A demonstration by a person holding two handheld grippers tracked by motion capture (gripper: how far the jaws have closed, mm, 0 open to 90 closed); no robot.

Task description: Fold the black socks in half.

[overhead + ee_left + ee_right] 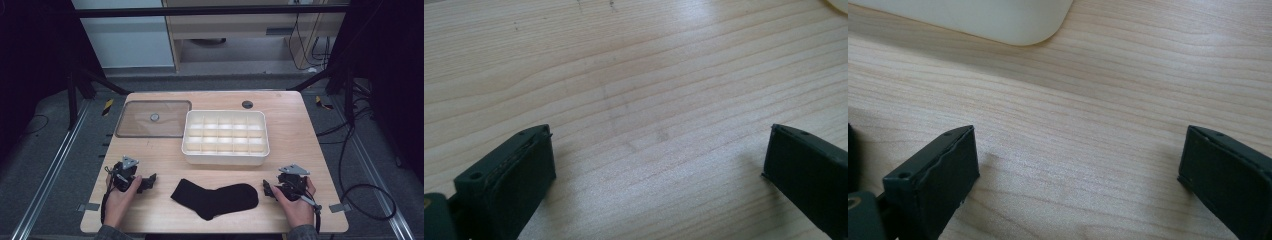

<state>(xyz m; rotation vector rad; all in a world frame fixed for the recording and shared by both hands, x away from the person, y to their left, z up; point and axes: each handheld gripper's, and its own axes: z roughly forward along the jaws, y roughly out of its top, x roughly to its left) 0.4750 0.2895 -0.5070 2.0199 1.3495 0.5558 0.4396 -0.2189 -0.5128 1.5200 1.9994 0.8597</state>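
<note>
While both sets of fingers stand released, the sock (pixel 216 198) lies flat near the worktop (pixel 300 135) front edge, between left gripper (pixel 148 182) and right gripper (pixel 267 189), ready for pickup.

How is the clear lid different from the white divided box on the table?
The clear lid is see-through and flat, lying on the wooden table; the white box is opaque and stands taller, with raised walls. The lid has a plain surface with one small round knob in the middle, while the box is split into many small compartments, all empty. The lid lies left of the box. Both are rounded rectangles of similar outline.
</note>
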